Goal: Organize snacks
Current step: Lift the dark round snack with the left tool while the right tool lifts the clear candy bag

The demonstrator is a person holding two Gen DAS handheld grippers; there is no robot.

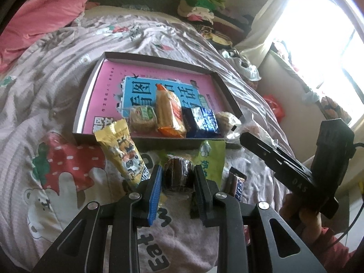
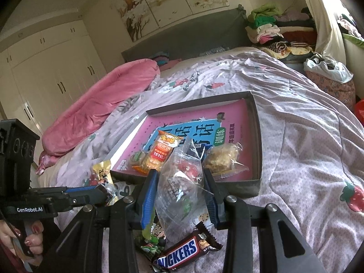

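L tool (image 1: 178,177) pinching a dark round wrapped snack (image 1: 178,174) btwn its pads, above the bed (image 1: 56,79). R tool (image 2: 180,182) clamped on a clear-wrapped snack (image 2: 182,182). Tray (image 1: 87,95) just beyond both, w/ orange pack (image 1: 169,111) + blue pack (image 1: 201,121) along near edge. Snickers (image 2: 185,251) lies on bed near R tool.

a home bedroom: a bed (image 2: 295,125) under a strawberry-print quilt with a pink duvet (image 2: 102,104) bunched along one side, a grey padded headboard (image 2: 182,38), white built-in wardrobes (image 2: 45,68), a tree painting (image 2: 168,2) above, folded clothes (image 2: 273,29) heaped by a bright curtained window (image 1: 318,34).
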